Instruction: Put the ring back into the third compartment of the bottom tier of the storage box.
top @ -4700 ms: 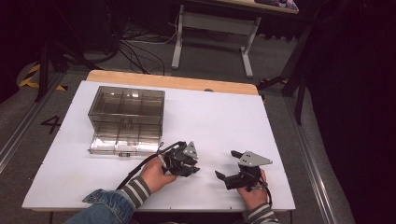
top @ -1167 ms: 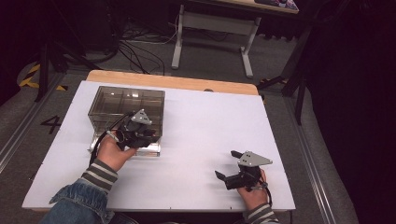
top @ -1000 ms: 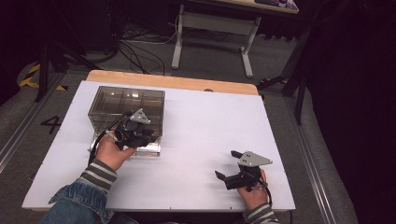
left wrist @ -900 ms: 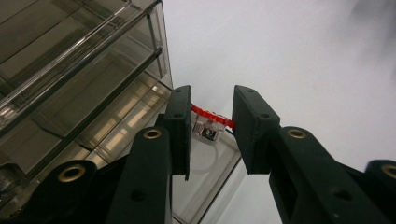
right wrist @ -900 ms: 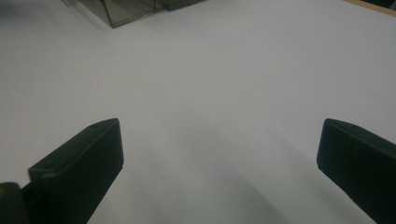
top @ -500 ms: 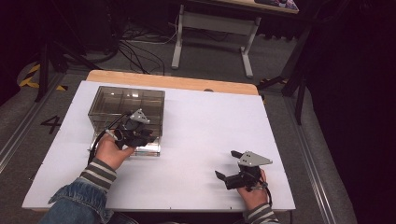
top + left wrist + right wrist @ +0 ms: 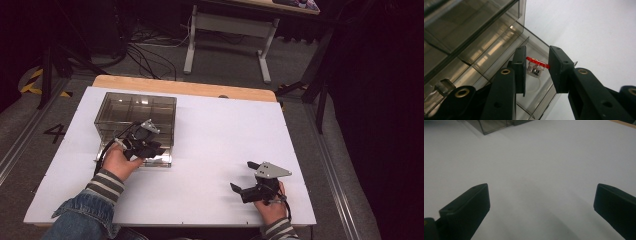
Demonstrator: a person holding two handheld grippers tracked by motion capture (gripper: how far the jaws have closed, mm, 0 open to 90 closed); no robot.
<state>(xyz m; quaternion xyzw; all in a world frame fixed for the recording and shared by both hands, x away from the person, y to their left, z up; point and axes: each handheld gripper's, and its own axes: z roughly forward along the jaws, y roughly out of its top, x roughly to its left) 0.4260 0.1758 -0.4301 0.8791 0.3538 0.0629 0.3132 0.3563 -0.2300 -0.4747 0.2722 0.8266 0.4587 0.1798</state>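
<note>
A smoky clear drawer box stands on the left half of the white table, with its bottom drawer pulled out toward me. My left gripper hovers over that drawer's front right corner. In the left gripper view it is shut on a small clear part with a red top, held just above a drawer compartment. My right gripper rests at the table's front right. Its jaws stand wide open with nothing between them.
The box's upper drawers are closed, close to the left jaw. A wooden strip edges the table's far side. Beyond it, a table frame and cables stand on the floor. White tabletop lies between the two hands.
Since the earliest frame my left hand has gone from the table's front middle up and left to the open drawer. Over the last second it has barely shifted. The right hand stayed put.
</note>
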